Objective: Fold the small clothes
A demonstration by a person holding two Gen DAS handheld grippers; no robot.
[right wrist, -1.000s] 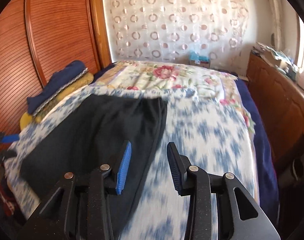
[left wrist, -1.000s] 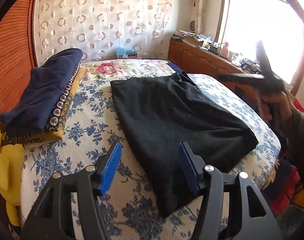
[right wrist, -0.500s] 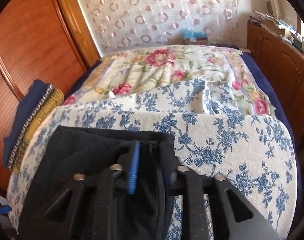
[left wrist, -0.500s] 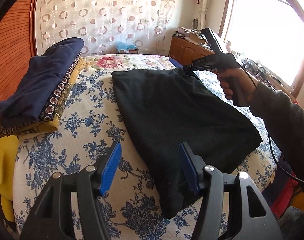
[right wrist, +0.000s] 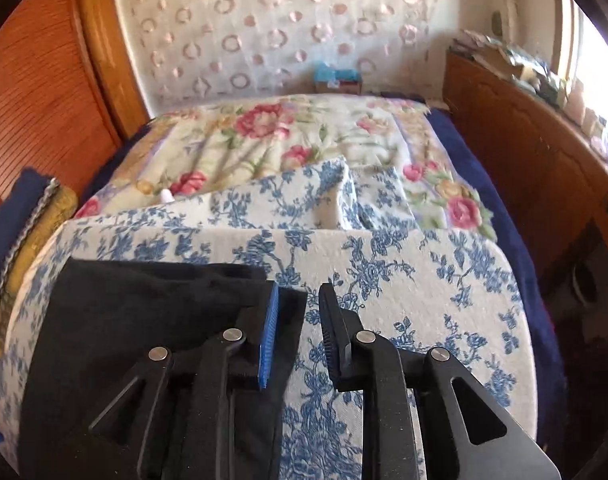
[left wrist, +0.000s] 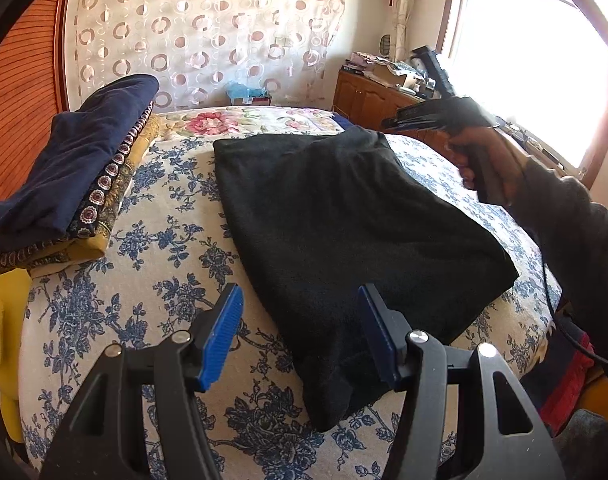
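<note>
Black garment (left wrist: 344,216), soft and matte, lies flat ahead of your open left gripper (left wrist: 299,332); your down-tilted right gripper (right wrist: 295,328) is opening beside its corner, pads empty.

Plenty of bare bed (left wrist: 151,276) to the left of the black garment (left wrist: 344,220), so a hand-held gripper could slide in there no problem. Further left of the garment a stack of folded clothes (left wrist: 75,176) blocks the edge by the wooden wardrobe (left wrist: 19,92). Right of the garment there's an open strip of cover, then a wooden cabinet (right wrist: 524,160) hemming that side in.
</note>
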